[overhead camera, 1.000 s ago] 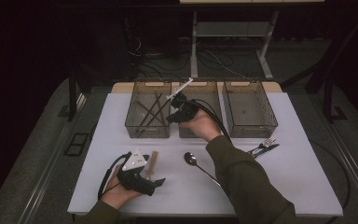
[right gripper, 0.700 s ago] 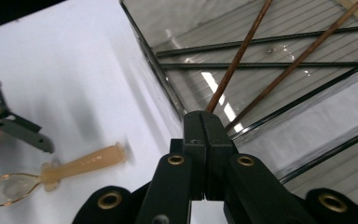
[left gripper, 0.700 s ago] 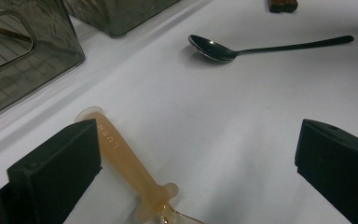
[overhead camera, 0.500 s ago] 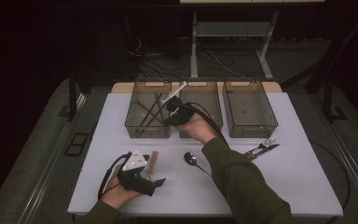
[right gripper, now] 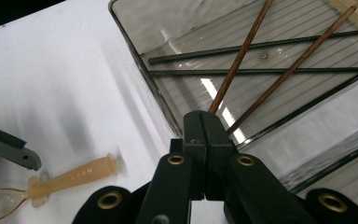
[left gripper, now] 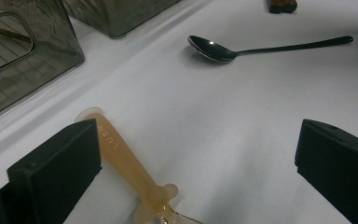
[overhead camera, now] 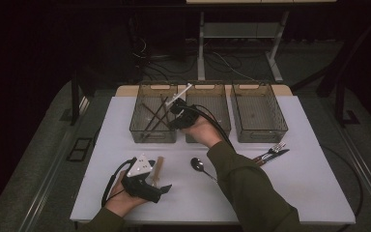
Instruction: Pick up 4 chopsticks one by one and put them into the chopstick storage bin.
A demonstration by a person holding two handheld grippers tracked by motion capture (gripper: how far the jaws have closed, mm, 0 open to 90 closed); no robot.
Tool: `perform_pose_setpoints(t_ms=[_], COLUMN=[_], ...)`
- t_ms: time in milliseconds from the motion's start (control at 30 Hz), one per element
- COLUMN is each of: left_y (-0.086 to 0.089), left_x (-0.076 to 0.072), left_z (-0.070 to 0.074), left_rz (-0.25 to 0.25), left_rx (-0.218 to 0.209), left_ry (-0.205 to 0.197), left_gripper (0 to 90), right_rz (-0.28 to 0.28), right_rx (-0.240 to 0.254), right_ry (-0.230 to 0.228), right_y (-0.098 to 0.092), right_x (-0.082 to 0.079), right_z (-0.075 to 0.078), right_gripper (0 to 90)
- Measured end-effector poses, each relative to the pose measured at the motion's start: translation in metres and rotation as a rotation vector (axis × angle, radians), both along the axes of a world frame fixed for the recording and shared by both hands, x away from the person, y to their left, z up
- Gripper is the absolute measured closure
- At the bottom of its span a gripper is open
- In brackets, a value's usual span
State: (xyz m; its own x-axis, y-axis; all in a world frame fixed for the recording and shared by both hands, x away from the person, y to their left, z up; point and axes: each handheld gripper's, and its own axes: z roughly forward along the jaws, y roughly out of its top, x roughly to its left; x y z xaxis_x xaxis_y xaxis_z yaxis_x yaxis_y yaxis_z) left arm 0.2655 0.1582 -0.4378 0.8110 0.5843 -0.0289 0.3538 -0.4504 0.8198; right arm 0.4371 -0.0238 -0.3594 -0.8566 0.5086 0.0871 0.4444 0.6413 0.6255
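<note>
Dark room, white surface (overhead camera: 290, 193), three clear bins along far edge. Right gripper (right gripper: 205, 126) above near rim of left bin (overhead camera: 140, 130), jaws pressed together; brown chopstick (right gripper: 240, 56) meets jaw tips, whether pinched cannot tell. Its long axis slants up and away into bin, crossing black chopsticks (right gripper: 261, 46) lying flat on bin floor. Left gripper (left gripper: 196, 154) resting near front edge, jaws wide, nothing between. Amber-handled spoon (left gripper: 130, 168) just beside its left jaw, handle embossed "LUSN". Black spoon (left gripper: 214, 49) farther off.
</note>
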Motion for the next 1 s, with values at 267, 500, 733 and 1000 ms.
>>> perform_pose_setpoints(t_ms=[267,500,733,1000], left_y=[0.001,0.001,0.001,0.004], left_x=[0.000,-0.001,0.000,0.001], left_z=[0.000,0.000,0.000,-0.001], left_rz=[0.000,-0.002,0.002,0.005], left_rx=[0.001,0.002,-0.001,-0.005], left_ry=[-0.001,0.000,-0.001,0.000], left_gripper=[0.0,0.0,0.0,0.0], right_rz=[0.012,0.001,-0.010,0.006], right_rx=[-0.005,-0.015,0.002,0.064], right_ry=[0.006,0.008,0.013,0.017], right_y=[0.003,0.004,-0.001,-0.017], right_x=[-0.002,0.001,0.003,-0.004], right_z=[0.000,-0.001,0.001,0.007], right_gripper=[88.7,88.7,88.6,65.3])
